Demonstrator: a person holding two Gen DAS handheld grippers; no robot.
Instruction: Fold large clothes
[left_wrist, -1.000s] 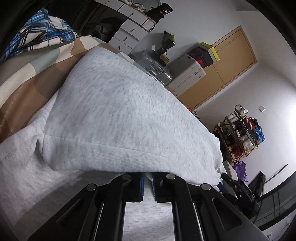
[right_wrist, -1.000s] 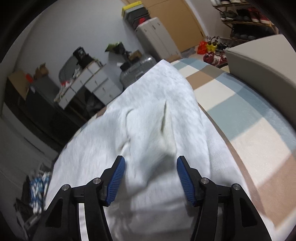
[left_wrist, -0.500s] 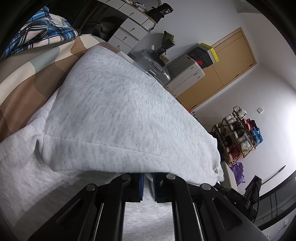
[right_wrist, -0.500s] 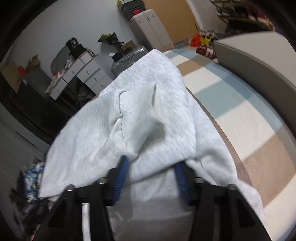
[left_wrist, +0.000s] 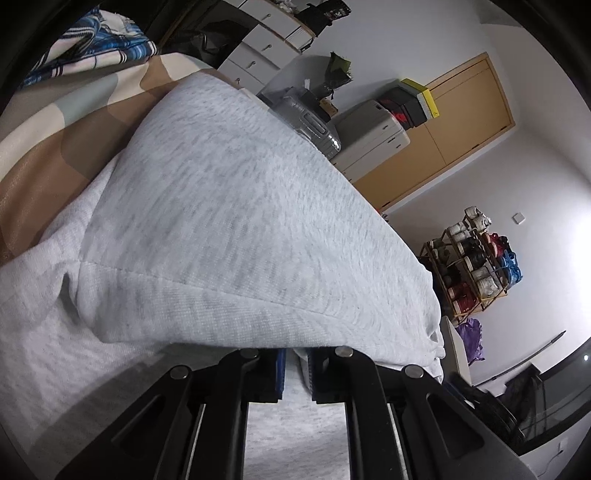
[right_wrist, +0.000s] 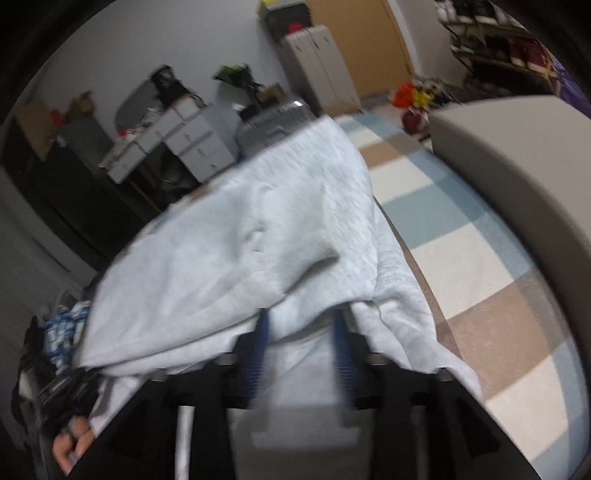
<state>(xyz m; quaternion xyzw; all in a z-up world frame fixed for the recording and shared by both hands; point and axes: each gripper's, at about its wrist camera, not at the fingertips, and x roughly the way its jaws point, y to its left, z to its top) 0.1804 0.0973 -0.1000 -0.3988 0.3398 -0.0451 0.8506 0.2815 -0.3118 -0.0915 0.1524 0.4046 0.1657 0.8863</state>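
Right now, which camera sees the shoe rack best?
The left wrist view. The shoe rack stands whole and sharp against the white wall, beyond the grey sweatshirt. The right wrist view catches only a blurred bit of the rack at its top edge.

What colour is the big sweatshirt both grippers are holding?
Light heather grey, a soft marled knit sweatshirt. The left wrist view shows it best; the right wrist view is blurred.
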